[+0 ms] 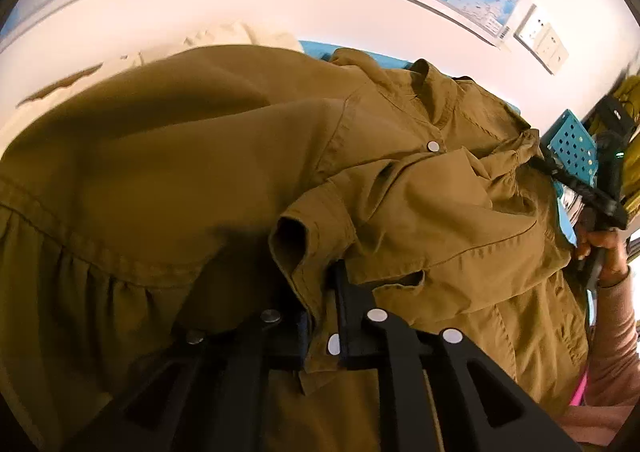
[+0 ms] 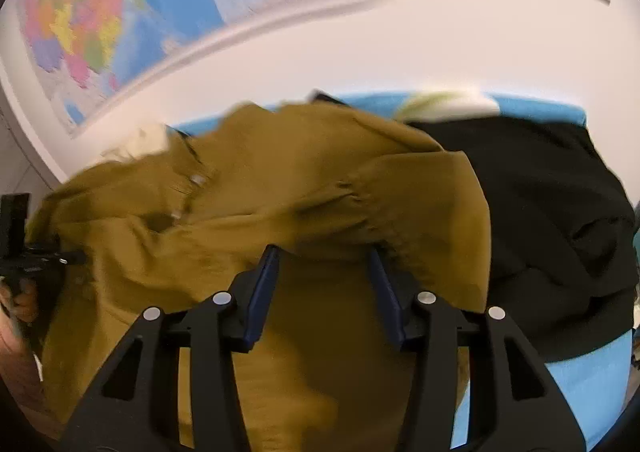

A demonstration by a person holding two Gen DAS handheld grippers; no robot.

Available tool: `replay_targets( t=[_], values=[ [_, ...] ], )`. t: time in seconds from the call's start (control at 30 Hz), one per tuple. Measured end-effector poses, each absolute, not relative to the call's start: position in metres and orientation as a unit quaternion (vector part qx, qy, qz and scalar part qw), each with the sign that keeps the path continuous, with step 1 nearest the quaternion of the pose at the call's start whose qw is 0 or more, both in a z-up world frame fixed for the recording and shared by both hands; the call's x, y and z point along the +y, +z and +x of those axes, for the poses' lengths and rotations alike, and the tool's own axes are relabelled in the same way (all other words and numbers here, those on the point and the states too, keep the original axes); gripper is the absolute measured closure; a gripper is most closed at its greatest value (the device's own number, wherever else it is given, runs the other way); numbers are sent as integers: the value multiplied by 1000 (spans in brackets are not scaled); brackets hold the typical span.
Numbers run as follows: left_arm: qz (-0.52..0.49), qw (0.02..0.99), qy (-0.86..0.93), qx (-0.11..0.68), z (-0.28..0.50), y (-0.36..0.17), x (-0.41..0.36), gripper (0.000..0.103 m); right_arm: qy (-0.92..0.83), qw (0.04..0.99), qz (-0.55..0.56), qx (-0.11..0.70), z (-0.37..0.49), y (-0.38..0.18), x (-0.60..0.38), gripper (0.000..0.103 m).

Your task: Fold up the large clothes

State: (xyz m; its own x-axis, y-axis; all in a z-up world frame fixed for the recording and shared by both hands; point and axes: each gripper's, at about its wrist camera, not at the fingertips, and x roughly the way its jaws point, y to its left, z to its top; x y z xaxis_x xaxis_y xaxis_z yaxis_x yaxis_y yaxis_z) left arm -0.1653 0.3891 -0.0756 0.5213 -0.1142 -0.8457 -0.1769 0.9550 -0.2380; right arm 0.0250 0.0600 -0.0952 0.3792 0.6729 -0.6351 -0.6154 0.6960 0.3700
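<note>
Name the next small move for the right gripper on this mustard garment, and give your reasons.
Probably close the right gripper on the fold of the mustard garment at its fingertips. Its jaws stand apart with cloth between them but nothing pinched, while the left gripper already clamps a buttoned edge. With both ends held, the garment could be lifted clear of the black garment and spread.

one olive shirt, one black garment, two maps

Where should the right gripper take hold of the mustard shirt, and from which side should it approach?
Probably the gathered seam fold of the mustard shirt, just beyond the right gripper. Come from the near side, along the fingers: that raised ridge lies crosswise to the open jaws.
</note>
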Motion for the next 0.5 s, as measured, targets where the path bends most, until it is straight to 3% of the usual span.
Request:
replay_targets(
  t=[0.17, 0.3, 0.37, 0.5],
  values=[
    [-112, 869, 17, 482, -164, -67, 374, 66, 471, 799, 11, 373, -16, -71, 103, 56],
    [-65, 889, 31, 453, -186, -44, 360, 44, 493, 771, -33, 401, -26, -92, 153, 56],
    [-45, 900, 40, 431, -203, -31, 356, 41, 480, 762, -42, 432, -16, -114, 169, 56],
    [11, 920, 107, 376, -259, 4, 357, 27, 461, 767, -43, 445, -15, -121, 176, 55]
  ],
)
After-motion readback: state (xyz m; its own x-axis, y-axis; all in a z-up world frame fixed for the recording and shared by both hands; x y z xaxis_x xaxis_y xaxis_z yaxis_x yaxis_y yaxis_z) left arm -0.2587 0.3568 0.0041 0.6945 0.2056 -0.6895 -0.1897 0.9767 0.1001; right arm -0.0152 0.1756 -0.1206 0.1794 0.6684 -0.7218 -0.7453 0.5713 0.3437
